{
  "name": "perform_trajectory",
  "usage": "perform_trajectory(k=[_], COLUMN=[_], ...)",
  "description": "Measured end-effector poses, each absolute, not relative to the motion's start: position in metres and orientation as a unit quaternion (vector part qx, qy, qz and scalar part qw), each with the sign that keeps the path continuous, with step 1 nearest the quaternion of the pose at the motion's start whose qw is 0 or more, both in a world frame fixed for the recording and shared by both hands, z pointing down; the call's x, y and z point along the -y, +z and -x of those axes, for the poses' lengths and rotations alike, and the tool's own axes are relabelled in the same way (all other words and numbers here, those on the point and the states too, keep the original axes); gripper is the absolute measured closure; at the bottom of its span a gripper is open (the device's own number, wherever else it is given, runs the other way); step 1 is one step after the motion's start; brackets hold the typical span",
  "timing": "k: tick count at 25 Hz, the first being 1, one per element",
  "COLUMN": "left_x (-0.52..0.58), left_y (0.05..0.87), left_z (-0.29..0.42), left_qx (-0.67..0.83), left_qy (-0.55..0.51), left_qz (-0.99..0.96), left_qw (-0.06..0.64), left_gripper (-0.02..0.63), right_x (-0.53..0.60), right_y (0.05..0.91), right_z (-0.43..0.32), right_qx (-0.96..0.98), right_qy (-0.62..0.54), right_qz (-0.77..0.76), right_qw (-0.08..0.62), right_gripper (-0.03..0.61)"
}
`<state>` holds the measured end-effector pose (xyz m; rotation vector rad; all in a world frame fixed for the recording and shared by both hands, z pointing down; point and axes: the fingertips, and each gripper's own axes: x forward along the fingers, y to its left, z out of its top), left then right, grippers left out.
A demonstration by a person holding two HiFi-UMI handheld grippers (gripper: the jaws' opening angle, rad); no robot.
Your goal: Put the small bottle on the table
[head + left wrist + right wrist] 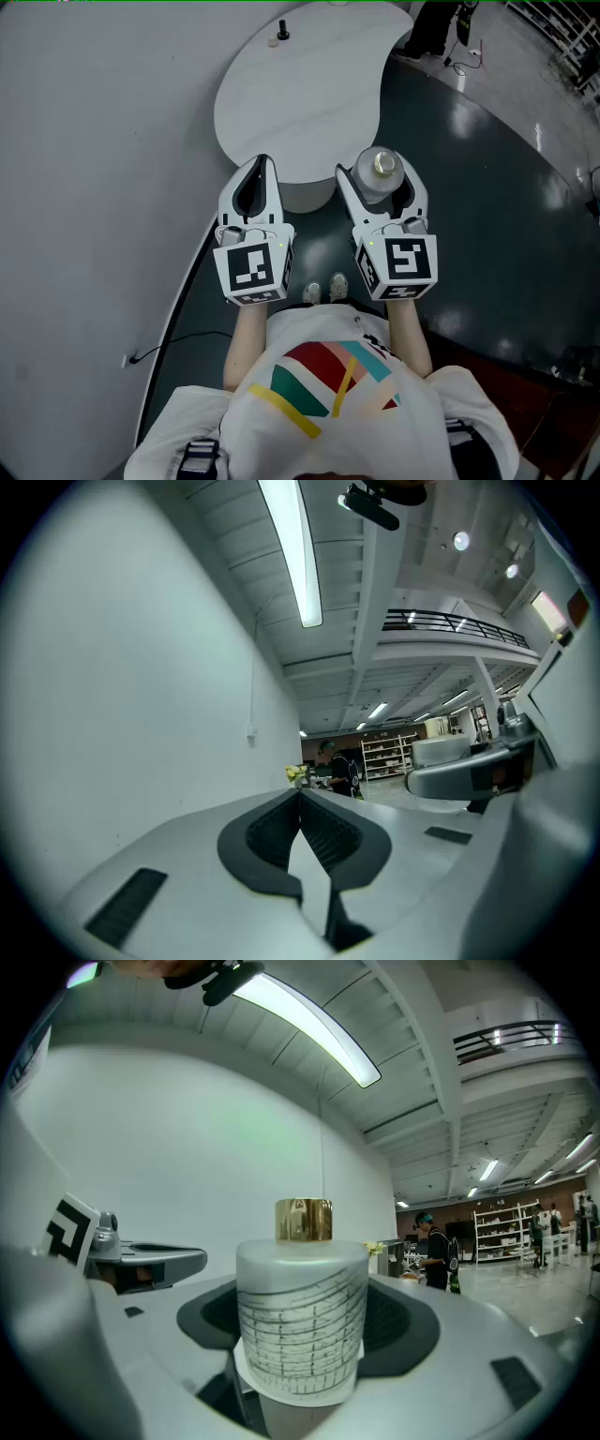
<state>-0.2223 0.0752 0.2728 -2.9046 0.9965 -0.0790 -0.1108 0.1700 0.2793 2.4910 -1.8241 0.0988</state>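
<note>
Frosted white gold-capped cylindrical bottle point(300, 1326) is sitting clamped in wide-spread right claw point(378, 180); left claw point(262, 164) is hanging closed, empty.

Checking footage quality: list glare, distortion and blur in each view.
Head view: sharp, light glare on the glossy floor. Left gripper view: fisheye bending, dark corners, blown-out strip light. Right gripper view: same fisheye, small bottle in focus.

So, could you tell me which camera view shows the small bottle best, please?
The right gripper view: the small bottle stands upright between the jaws of the right gripper, its frosted body, label and gold cap plain. The head view shows only its cap and shoulder from above. The left gripper view misses it.
</note>
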Motion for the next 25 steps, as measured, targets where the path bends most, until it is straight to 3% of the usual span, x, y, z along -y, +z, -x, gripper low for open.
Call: perform_trajectory(k=[25], left_x=[-0.064], left_y=[0.264], left_z=[0.202], left_qx=[-0.311], left_qy=[0.004], left_qz=[0.949], left_qw=[0.051], left_gripper=[0.595], right_x=[-0.155], right_y=[0.284], right_z=[0.097], right_qx=[0.599], right_qy=[0.026], right_qz=[-0.800], right_qw=[0.028], right_gripper=[0.235])
